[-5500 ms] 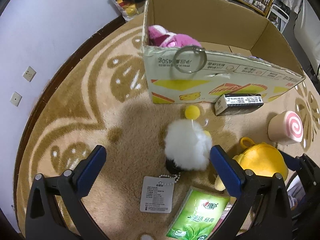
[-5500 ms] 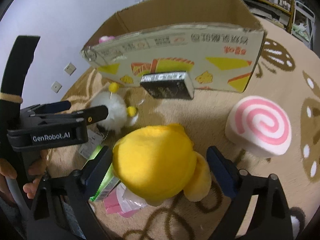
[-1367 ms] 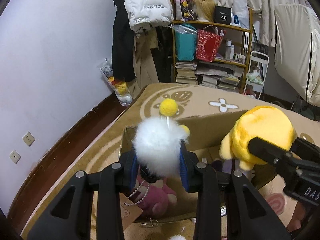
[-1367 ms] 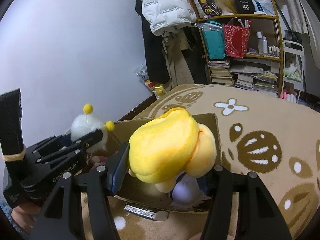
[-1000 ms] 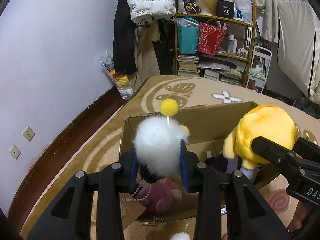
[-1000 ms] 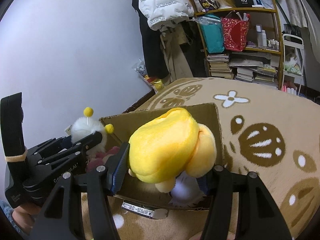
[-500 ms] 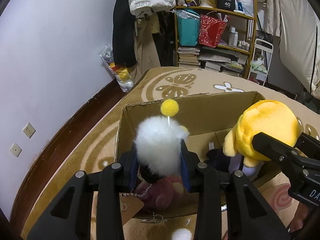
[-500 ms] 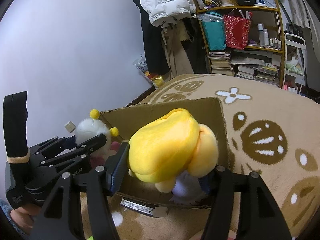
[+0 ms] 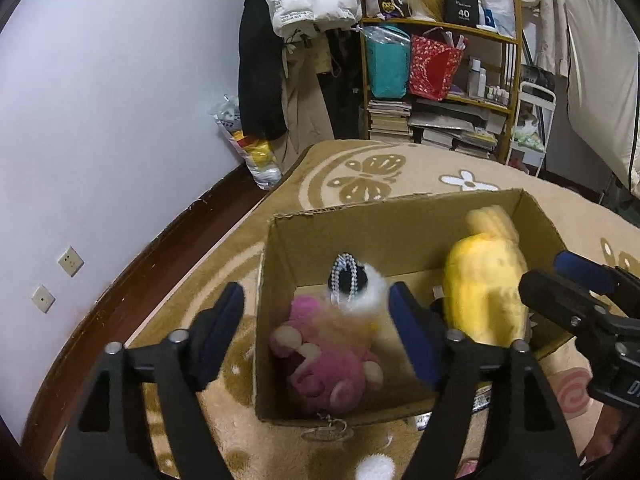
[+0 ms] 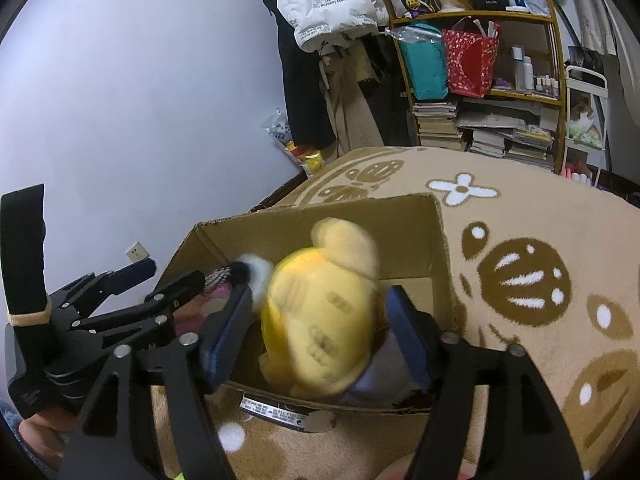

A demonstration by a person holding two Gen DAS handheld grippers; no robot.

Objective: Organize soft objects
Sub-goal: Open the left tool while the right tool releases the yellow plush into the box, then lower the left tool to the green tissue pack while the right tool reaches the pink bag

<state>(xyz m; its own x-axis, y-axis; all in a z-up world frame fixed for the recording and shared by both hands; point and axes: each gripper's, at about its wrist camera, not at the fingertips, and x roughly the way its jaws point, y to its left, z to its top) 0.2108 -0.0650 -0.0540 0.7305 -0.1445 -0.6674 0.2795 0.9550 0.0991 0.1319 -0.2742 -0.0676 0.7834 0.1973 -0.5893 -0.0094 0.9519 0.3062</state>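
With both my left gripper and right gripper spread wide and empty, the white pompom and yellow plush blur mid-frame inside the cardboard box beside the pink plush, leaving the swirl cushion at lower right.

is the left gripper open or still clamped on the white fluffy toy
Open. The left gripper has its jaws spread wide, and the white fluffy toy sits loose inside the cardboard box, on the pink plush.

Dim indoor light, strong fisheye bending with black corners, motion blur on the yellow plush.
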